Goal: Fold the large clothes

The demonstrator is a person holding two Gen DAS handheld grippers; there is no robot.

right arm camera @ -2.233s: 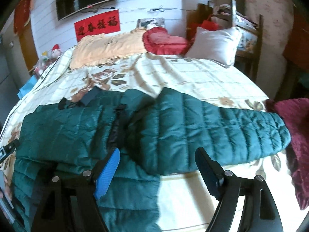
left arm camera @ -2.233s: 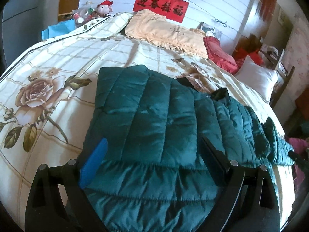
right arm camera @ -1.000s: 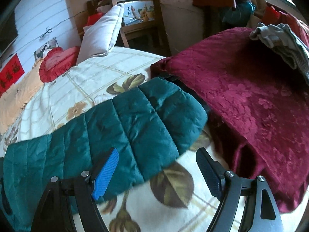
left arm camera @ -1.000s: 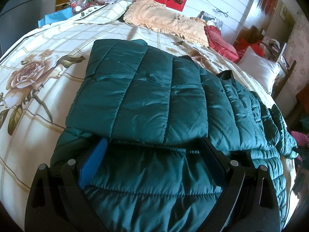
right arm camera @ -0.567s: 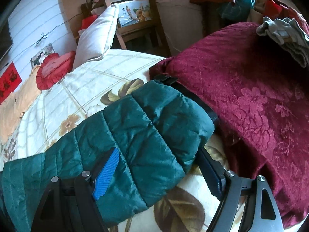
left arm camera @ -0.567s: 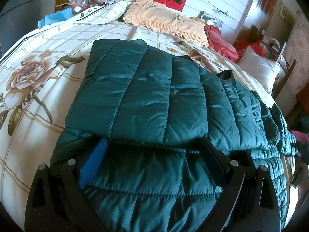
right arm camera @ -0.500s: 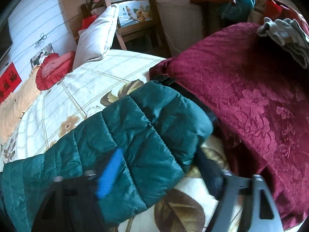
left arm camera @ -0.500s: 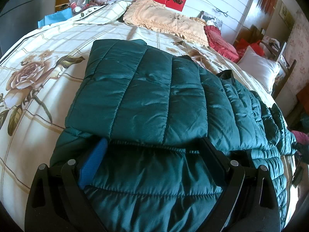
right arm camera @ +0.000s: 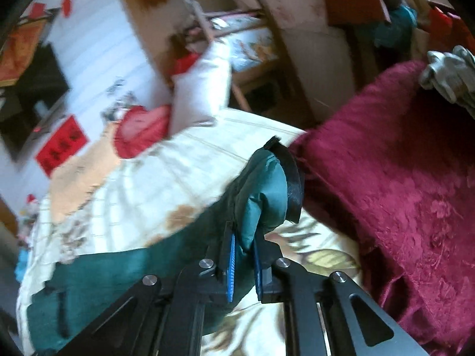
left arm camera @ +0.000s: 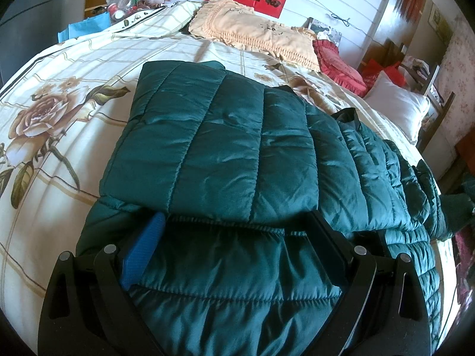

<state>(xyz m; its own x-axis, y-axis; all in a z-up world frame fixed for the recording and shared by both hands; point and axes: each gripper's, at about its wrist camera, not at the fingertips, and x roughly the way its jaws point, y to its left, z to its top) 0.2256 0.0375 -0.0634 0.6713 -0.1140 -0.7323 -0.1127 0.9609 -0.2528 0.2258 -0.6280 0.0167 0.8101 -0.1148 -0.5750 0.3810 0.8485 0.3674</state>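
Observation:
A dark green quilted jacket (left arm camera: pixel 231 154) lies across the floral bed, one sleeve folded over its body. My left gripper (left arm camera: pixel 237 231) is open, resting on the jacket with its fingers spread across the folded sleeve's edge. In the right wrist view, my right gripper (right arm camera: pixel 245 246) is shut on the cuff end of the other green sleeve (right arm camera: pixel 264 190) and holds it lifted off the bed; the black cuff (right arm camera: pixel 292 181) sticks up past the fingers. The rest of the jacket (right arm camera: pixel 118 270) trails left on the bed.
A maroon blanket (right arm camera: pixel 400 195) lies right of the sleeve, with grey cloth (right arm camera: pixel 445 74) on it. A cream pillow (left arm camera: pixel 255 32), red cushion (left arm camera: pixel 338 62) and white pillow (left arm camera: pixel 397 109) sit at the bed's head. A wooden chair (right arm camera: pixel 243 41) stands beyond the bed.
My right gripper has closed on the sleeve cuff and lifted it, tilting the view. My left gripper has stayed still and open on the jacket.

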